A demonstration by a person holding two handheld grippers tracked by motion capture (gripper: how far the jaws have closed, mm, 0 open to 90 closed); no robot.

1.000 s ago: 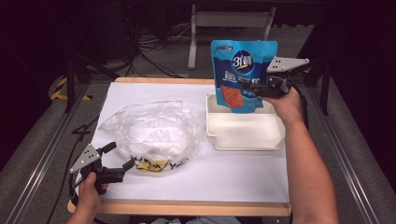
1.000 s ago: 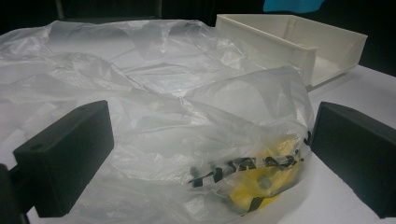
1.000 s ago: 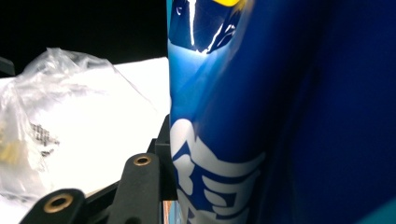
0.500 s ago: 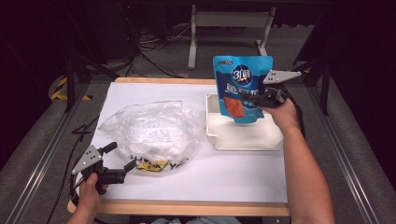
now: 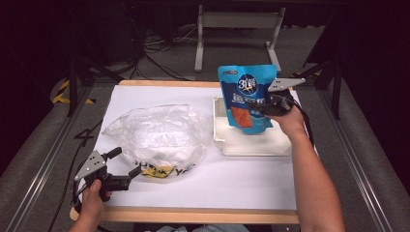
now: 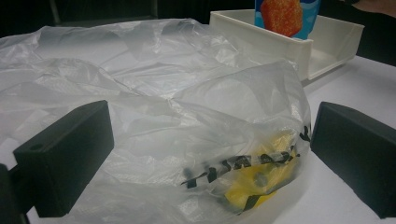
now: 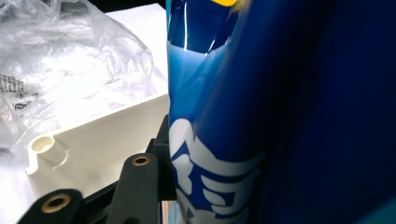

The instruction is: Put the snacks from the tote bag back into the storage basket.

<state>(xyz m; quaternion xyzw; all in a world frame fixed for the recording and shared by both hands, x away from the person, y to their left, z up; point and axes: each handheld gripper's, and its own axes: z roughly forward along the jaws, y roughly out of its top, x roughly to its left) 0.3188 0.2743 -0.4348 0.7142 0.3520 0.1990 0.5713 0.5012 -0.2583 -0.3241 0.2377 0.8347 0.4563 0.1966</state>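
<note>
High view: blue snack pouch (image 5: 247,99) clamped upright in the right gripper (image 5: 269,107), hanging just over the white tray (image 5: 251,144); lowering into the tray judged the step in hand. Next: settle the pouch's bottom on the tray floor, inside the 2 side walls, then release. Left gripper (image 5: 126,170) spread wide at the plastic bag (image 5: 154,136), near the table's front edge.

Left gripper view: 2 jaws apart around the bag's printed corner, pressing nothing. Bare table beyond.

Right gripper view: pouch pinched close to the lens; tray wall just beside, bag well clear.
</note>
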